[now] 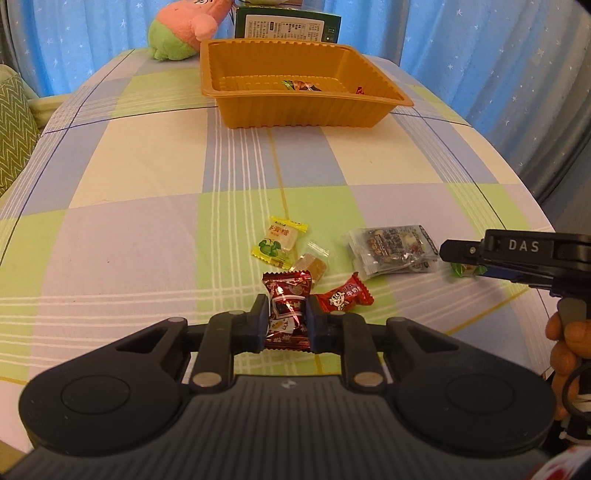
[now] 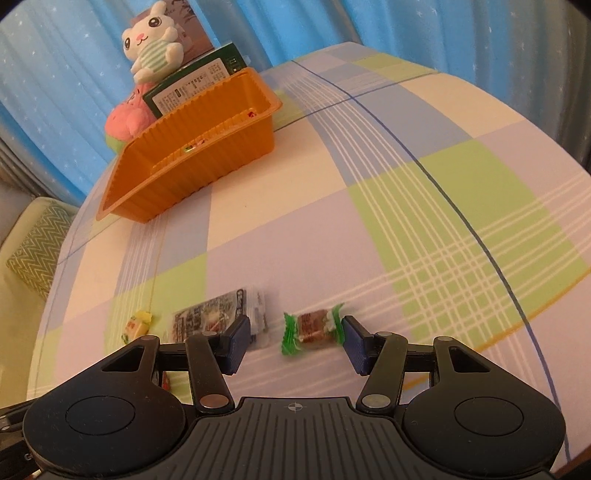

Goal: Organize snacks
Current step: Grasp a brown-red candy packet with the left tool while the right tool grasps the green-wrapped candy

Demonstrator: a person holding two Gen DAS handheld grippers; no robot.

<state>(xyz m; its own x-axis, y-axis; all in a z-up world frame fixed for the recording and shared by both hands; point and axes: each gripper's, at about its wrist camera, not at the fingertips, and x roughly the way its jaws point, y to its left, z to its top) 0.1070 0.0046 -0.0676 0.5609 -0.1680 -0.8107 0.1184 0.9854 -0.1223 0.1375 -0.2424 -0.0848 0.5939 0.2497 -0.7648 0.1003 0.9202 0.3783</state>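
Note:
My left gripper [image 1: 286,308] is shut on a dark red snack packet [image 1: 287,310] low over the checked tablecloth. Beside it lie a small red candy [image 1: 345,297], a clear-wrapped brown sweet [image 1: 308,264], a yellow candy [image 1: 279,240] and a clear packet of dark snacks [image 1: 391,253]. My right gripper [image 2: 295,338] is open around a green-wrapped brown candy [image 2: 312,326] that lies on the cloth; the clear packet [image 2: 218,319] is just left of its left finger. The orange tray [image 1: 295,110] stands at the far side with a few wrapped snacks inside; it also shows in the right wrist view [image 2: 192,173].
A pink and green plush [image 1: 181,33] and a green box [image 1: 286,26] stand behind the tray. A white rabbit plush [image 2: 151,40] sits on the box. Blue curtains hang behind. A green patterned cushion [image 1: 14,129] is off the table's left side.

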